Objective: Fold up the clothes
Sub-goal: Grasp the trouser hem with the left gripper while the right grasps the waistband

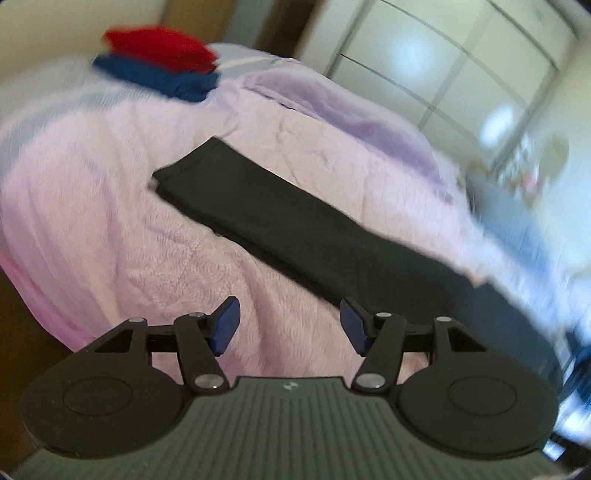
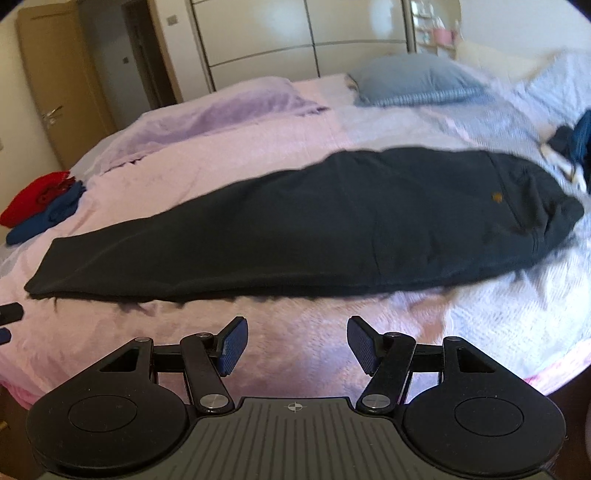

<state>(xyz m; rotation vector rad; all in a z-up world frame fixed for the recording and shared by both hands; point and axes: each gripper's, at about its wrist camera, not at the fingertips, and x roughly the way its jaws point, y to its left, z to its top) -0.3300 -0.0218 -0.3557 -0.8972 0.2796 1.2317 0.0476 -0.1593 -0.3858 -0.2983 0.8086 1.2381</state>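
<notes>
A pair of black trousers (image 2: 314, 221) lies folded lengthwise across the pink blanket (image 2: 258, 147), waistband at the right, leg hems at the left. In the left wrist view the same black trousers (image 1: 295, 229) run diagonally from the hem at upper left down to the right. My left gripper (image 1: 290, 325) is open above the pink blanket (image 1: 110, 221), just short of the trousers' near edge, nothing between its fingers. My right gripper (image 2: 297, 343) is open too, hovering over the blanket in front of the trousers' long near edge. The left gripper's fingertips (image 2: 11, 312) show at the far left edge.
A folded red garment (image 2: 35, 195) sits on a folded blue one (image 2: 48, 218) at the bed's left side. A lilac blanket (image 2: 207, 114) and a blue pillow (image 2: 413, 81) lie toward the back. Dark clothes (image 2: 572, 144) are piled at the right. Wardrobe doors (image 2: 295, 33) stand behind.
</notes>
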